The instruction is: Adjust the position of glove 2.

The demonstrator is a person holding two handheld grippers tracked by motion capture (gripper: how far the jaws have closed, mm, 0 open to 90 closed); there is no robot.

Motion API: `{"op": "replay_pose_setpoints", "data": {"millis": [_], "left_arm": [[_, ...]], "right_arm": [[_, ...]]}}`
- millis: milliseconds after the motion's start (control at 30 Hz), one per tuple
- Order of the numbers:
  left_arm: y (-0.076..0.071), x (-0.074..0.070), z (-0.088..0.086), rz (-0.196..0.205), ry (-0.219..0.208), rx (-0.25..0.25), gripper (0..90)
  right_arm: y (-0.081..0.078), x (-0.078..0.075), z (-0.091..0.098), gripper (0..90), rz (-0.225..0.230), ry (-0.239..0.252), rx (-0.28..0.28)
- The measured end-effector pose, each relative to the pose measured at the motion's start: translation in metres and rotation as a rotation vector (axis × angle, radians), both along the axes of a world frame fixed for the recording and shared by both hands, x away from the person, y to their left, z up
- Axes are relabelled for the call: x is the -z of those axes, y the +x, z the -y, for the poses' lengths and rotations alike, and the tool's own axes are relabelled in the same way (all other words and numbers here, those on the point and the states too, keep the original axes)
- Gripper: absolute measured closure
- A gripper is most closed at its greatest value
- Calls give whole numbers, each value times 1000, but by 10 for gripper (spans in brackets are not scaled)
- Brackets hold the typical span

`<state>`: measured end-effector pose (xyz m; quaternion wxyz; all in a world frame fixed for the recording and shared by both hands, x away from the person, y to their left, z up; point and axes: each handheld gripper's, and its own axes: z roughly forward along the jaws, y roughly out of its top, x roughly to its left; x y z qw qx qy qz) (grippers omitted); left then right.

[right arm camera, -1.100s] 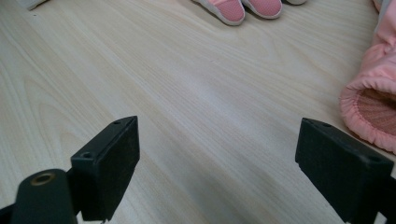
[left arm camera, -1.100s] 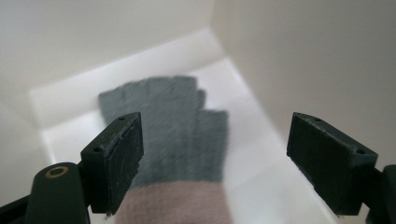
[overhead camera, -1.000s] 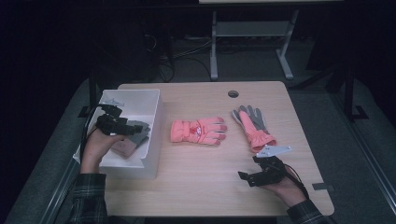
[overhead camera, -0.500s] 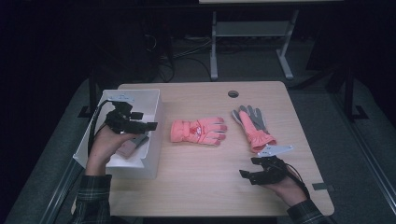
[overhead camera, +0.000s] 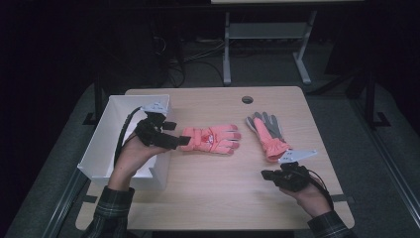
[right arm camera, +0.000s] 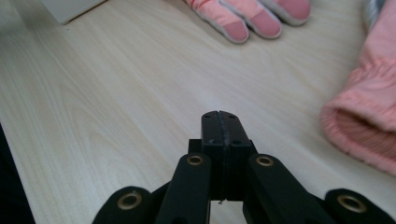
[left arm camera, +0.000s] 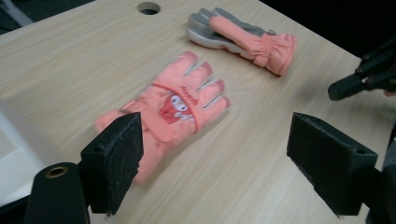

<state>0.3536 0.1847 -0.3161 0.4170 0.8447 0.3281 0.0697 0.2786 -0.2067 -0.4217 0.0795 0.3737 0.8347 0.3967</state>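
Observation:
An orange glove [overhead camera: 210,140] lies flat at the table's centre, fingers pointing right. A second orange glove with a grey palm [overhead camera: 267,131] lies to its right, cuff toward me. My left gripper [overhead camera: 173,136] hovers open at the centre glove's cuff. In the left gripper view its jaws stand wide apart [left arm camera: 215,140], with that glove [left arm camera: 177,105] ahead and nothing between them. My right gripper [overhead camera: 267,174] sits low near the front of the table, below the second glove's cuff [right arm camera: 369,116]. Its jaws [right arm camera: 220,119] have just closed and are shut on nothing.
An open white box [overhead camera: 106,129] stands at the table's left edge, under my left forearm. A round cable hole [overhead camera: 247,99] sits near the far edge. Bare wood stretches along the front between my hands. Metal frame legs [overhead camera: 225,54] stand on the floor beyond the table.
My left gripper has come up out of the white box and moved right to the centre glove's cuff. The right hand has stayed in place.

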Motion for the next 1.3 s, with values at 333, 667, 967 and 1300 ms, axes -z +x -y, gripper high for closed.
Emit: {"op": "replay_pose_setpoints", "data": {"millis": [333,667,967,1300], "left_arm": [[-14,16,46,13,31,63,183],[-27,41,70,20,79,123,176],[-38,80,81,31,115,172,175],[-51,119,74,36,154,175,176]], "right_arm": [[39,-19,17,900,57,-12,15],[86,-18,45,900,43,15,101],[122,-8,56,900,41,-6,157],[141,18,57,900,-9,-41,170]]}}
